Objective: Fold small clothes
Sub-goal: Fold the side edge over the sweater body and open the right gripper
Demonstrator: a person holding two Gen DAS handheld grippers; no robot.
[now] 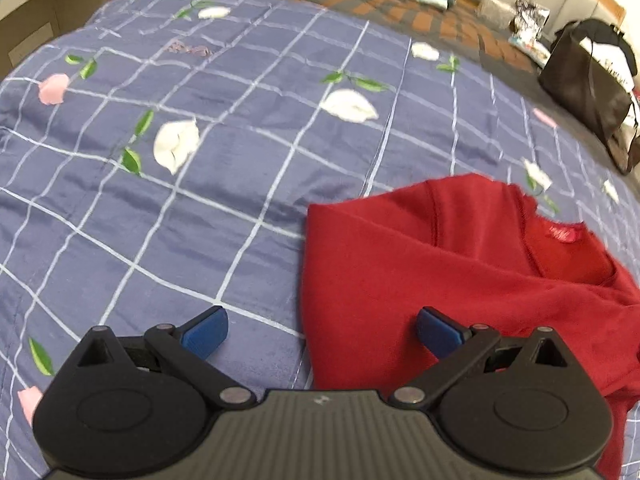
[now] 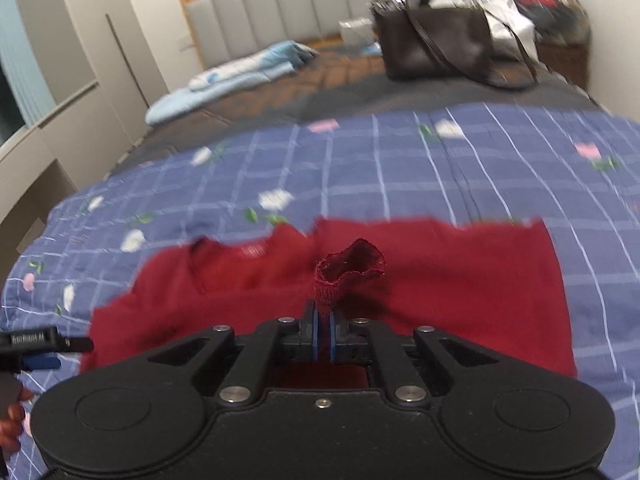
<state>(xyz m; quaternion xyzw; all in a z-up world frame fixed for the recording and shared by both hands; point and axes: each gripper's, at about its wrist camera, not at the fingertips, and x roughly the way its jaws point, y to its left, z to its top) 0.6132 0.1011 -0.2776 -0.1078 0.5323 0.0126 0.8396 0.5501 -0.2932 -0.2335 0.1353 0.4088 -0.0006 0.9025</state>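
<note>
A small red top (image 1: 460, 264) lies partly folded on a blue checked quilt (image 1: 200, 184). My left gripper (image 1: 322, 334) is open and empty, its blue fingertips astride the top's left edge, just above it. In the right wrist view my right gripper (image 2: 324, 334) is shut on a bunched sleeve cuff (image 2: 348, 268) of the red top (image 2: 460, 292) and holds it up over the garment. The left gripper (image 2: 36, 348) shows at that view's left edge.
The quilt (image 2: 380, 168) covers the near part of a bed. A dark brown handbag (image 1: 588, 92) (image 2: 436, 48) stands at the far end, with light blue bedding (image 2: 240, 76) and a padded headboard (image 2: 288, 16) behind. A wall and cabinet stand at the left.
</note>
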